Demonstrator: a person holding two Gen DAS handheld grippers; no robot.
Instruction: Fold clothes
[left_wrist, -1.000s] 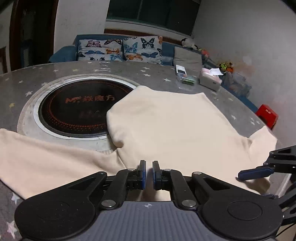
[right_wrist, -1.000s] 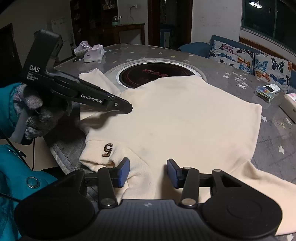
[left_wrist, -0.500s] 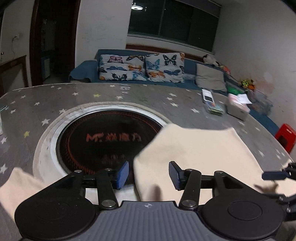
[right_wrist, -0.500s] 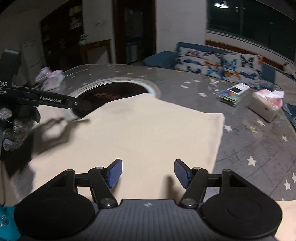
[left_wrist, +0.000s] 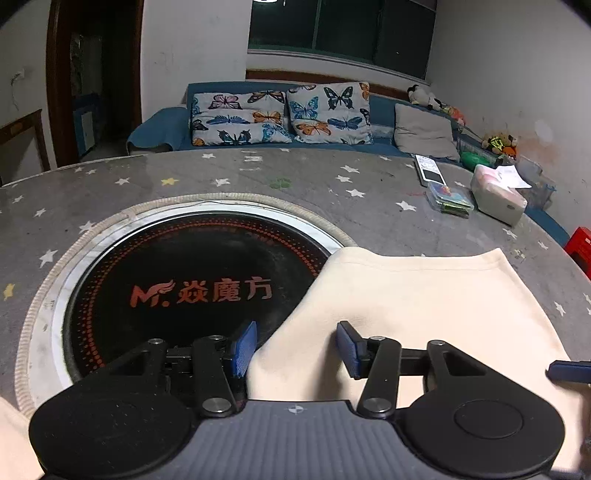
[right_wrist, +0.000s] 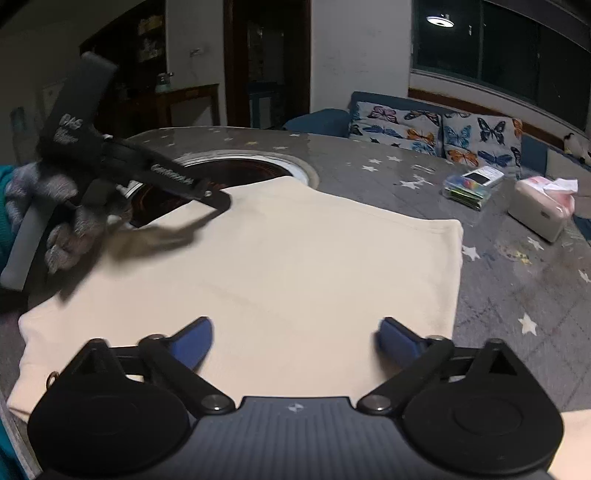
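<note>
A cream sweatshirt (right_wrist: 295, 266) lies folded flat on the round grey star-patterned table (right_wrist: 517, 280); it also shows in the left wrist view (left_wrist: 424, 295). My left gripper (left_wrist: 295, 347) is open and empty, held just above the garment's left edge beside the black hob. It shows from outside in the right wrist view (right_wrist: 218, 197), held by a gloved hand. My right gripper (right_wrist: 295, 341) is wide open and empty above the near part of the garment. Its fingertip (left_wrist: 569, 371) shows at the right edge of the left wrist view.
A round black induction hob (left_wrist: 184, 295) with orange lettering is set in the table's middle. A phone (left_wrist: 430, 171), a clear plastic box (left_wrist: 448, 199) and a tissue box (left_wrist: 498, 197) lie at the far right. A sofa (left_wrist: 280, 118) with butterfly cushions stands behind.
The left gripper was shut on the cloth a second ago; it has opened, let go and lifted. The right gripper has opened wider. The garment's near part now lies folded over.
</note>
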